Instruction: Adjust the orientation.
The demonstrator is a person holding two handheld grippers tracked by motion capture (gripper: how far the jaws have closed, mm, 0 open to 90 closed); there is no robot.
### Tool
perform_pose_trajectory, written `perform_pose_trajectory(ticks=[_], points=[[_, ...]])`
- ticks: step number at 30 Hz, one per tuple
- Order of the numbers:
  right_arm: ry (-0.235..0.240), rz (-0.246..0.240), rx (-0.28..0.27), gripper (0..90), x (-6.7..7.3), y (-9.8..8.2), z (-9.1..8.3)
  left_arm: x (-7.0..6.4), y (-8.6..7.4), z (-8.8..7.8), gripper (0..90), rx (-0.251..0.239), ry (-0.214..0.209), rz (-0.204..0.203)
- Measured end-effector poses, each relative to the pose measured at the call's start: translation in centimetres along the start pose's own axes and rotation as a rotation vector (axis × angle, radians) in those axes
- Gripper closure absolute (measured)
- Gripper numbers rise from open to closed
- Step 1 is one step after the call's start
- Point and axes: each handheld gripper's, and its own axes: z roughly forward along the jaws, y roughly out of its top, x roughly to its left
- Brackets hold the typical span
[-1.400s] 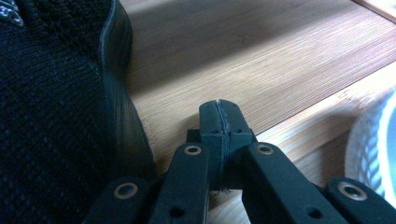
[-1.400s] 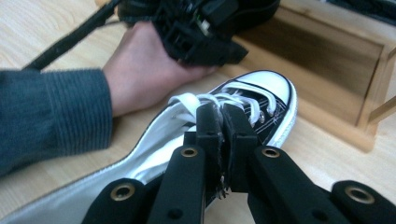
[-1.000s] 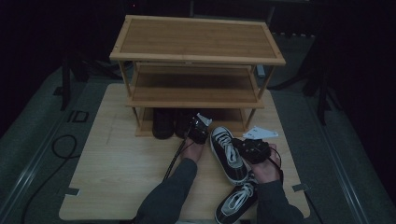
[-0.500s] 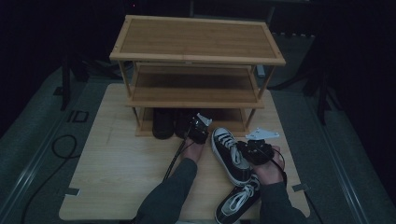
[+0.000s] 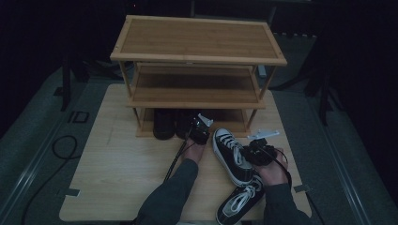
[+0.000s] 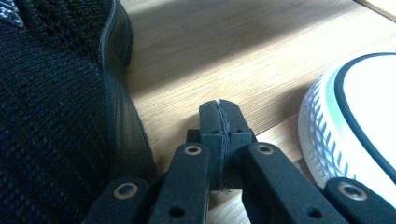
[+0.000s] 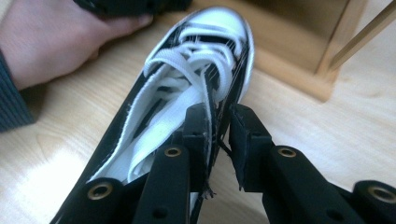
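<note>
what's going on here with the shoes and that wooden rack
A person at a table is working with a tool in each hand by a wooden shoe rack. The right tool sits astride the side wall of a black-and-white sneaker on the table; its jaws have just been opening, so the grip looks to be letting go. The left tool is shut on nothing, resting near a pair of black shoes on the lowest shelf. A second sneaker lies near the table's front edge.
</note>
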Motion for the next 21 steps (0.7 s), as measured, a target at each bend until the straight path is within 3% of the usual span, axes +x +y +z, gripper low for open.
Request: perform_pose_trajectory(ticks=[3,7,12,21], points=[[0.021,0.004,0.055,77.6,-0.3,0.5,1.0,0.0,0.0,0.0,89.7,0.0,-0.001,-0.001],[0.019,0.004,0.065,85.7,-0.4,0.7,1.6,0.0,0.0,0.0,89.7,-0.002,-0.002,-0.002],[0.031,0.043,0.021,87.2,-0.5,0.5,1.3,0.0,0.0,0.0,89.7,-0.002,-0.002,-0.002],[0.033,0.055,-0.027,87.5,-0.9,0.9,0.1,0.1,0.0,0.0,89.7,-0.002,-0.004,-0.004]])
